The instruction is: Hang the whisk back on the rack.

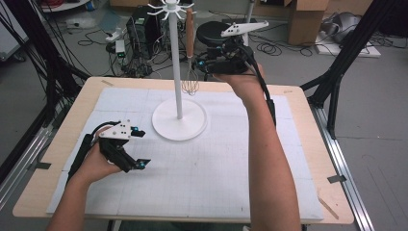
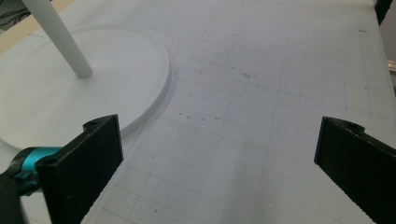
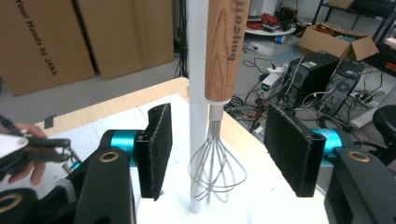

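A whisk [image 1: 190, 43] with a wooden handle [image 3: 226, 51] and wire loops [image 3: 217, 168] hangs upright from a hook at the top of a white stand [image 1: 176, 62]. My right gripper [image 1: 202, 65] is raised at the far side of the table, level with the whisk's lower end. Its jaws stand apart on either side of the wires [image 3: 217, 149], and neither pad touches them. The stand's pole [image 3: 197, 70] rises just behind the whisk. My left gripper [image 1: 142, 147] rests low on the white mat, open with nothing in it [image 2: 219, 158], beside the stand's round base [image 2: 70, 107].
A gridded white mat [image 1: 202, 163] covers the wooden table [image 1: 308, 110]. The stand's wide base [image 1: 179, 126] sits at the mat's far middle. Cardboard boxes [image 3: 46, 37], computer cases [image 3: 322, 70] and cables lie on the floor beyond the table.
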Action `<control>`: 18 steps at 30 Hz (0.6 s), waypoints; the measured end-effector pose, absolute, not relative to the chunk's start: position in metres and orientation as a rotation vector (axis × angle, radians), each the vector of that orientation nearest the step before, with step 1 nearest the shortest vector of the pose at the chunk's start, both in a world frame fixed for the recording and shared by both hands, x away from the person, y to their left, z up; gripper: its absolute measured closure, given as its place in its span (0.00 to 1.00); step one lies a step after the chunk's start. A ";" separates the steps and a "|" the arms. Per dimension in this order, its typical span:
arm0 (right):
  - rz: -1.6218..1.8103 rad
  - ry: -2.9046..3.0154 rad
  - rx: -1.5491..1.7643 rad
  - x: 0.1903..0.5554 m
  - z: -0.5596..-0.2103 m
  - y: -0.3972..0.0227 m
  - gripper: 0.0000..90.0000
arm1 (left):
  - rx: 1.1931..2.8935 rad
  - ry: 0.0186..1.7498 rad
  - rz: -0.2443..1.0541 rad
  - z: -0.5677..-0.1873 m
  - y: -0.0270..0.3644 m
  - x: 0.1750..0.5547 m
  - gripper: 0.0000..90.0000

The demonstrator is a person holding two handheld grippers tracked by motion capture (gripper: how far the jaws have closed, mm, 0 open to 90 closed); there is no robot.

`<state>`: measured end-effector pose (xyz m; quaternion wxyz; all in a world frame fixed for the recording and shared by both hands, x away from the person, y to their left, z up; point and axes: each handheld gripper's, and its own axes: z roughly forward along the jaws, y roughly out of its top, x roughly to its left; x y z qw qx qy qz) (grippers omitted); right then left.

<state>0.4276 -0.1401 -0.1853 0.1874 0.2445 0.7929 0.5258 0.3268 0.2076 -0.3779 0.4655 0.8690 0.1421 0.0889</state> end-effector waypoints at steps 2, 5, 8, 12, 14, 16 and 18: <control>1.491 2.224 0.673 0.423 -0.184 -0.144 0.44 | 2.142 0.349 0.222 -0.378 0.208 0.327 0.02; 1.504 2.222 0.665 0.416 -0.184 -0.150 0.40 | 2.145 0.347 0.222 -0.378 0.208 0.328 0.02; 1.497 2.230 0.657 0.410 -0.187 -0.157 0.38 | 2.143 0.348 0.220 -0.378 0.208 0.327 0.02; 1.495 2.240 0.651 0.404 -0.192 -0.165 0.34 | 2.145 0.347 0.221 -0.378 0.208 0.328 0.02; 1.509 2.238 0.651 0.400 -0.195 -0.170 0.33 | 2.145 0.347 0.221 -0.378 0.208 0.328 0.02; 1.531 2.224 0.653 0.396 -0.197 -0.175 0.32 | 2.145 0.354 0.220 -0.379 0.208 0.328 0.02; 1.532 2.225 0.660 0.394 -0.199 -0.179 0.30 | 2.146 0.352 0.218 -0.379 0.207 0.328 0.02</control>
